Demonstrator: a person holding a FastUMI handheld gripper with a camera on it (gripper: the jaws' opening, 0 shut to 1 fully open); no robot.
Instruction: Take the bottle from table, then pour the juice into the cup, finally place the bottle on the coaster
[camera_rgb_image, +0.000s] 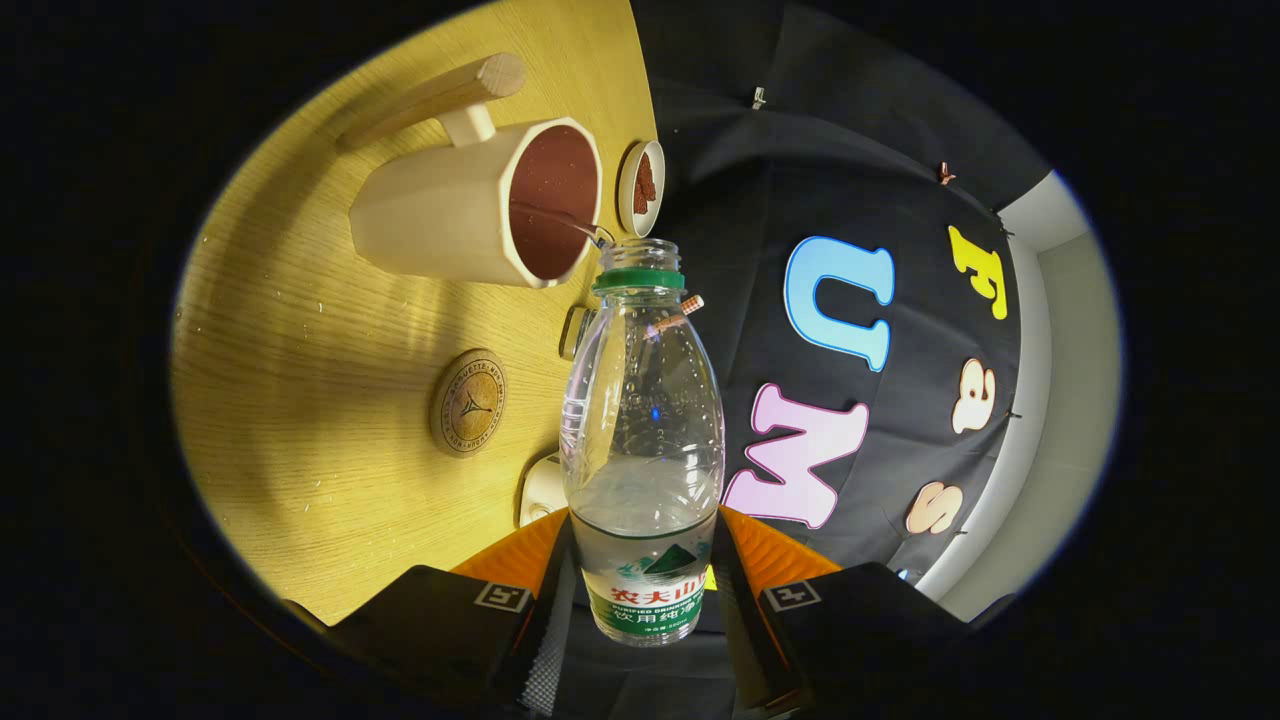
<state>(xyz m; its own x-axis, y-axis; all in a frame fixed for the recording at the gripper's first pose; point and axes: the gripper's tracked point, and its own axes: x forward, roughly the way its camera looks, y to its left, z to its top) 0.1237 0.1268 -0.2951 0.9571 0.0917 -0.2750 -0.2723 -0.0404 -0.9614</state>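
I hold gripper (642, 590) clenched on bottle (642, 430), tipped so stream lands inside cup (480, 205); coaster (468, 402) waiting nearby.

A small round dish (641, 187) of reddish-brown stuff sat on the wooden desk (300, 330); a white object (543, 488) lay well apart from the dish.

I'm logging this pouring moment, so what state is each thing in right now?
gripper: shut on the bottle
bottle: uncapped, tipped sideways, mouth at the cup, thin stream running out
cup: standing on the table, brown inside, taking the stream
coaster: flat on the table, bare
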